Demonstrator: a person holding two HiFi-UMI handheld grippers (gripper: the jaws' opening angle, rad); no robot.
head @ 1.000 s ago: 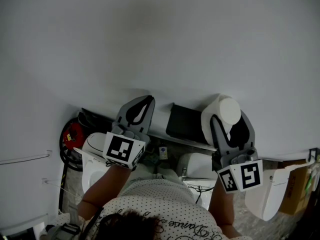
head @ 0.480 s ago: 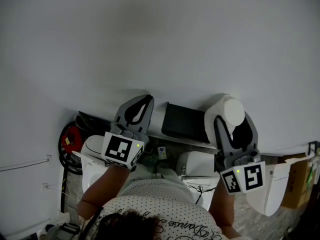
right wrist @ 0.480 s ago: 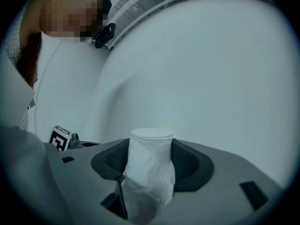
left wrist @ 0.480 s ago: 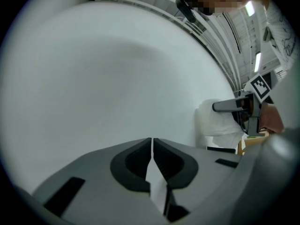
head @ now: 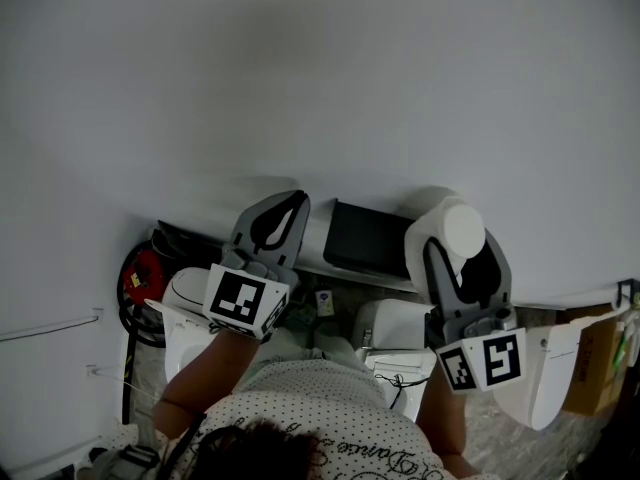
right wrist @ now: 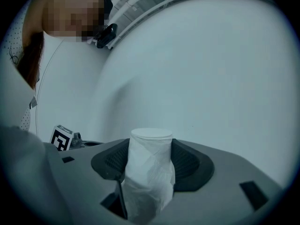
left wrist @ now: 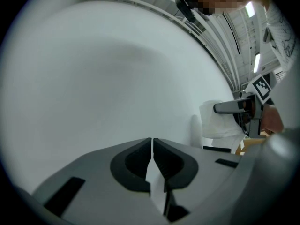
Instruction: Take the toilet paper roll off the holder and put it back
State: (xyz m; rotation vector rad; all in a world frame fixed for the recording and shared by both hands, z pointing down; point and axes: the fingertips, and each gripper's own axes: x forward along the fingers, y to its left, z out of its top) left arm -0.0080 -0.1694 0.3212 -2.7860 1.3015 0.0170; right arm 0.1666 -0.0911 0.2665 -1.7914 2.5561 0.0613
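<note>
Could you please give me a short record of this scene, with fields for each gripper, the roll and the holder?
Left gripper: jaws together, nothing held, facing the white wall
Right gripper: closed on the toilet paper roll
Roll: off the holder, between the right gripper's jaws
Black holder: on the wall between the two grippers, roll not on it

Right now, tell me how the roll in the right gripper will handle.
Probably soft: the roll creases where the right gripper squeezes it. Likely light: one grip holds it. Its round end suggests it would roll if laid down.
</note>
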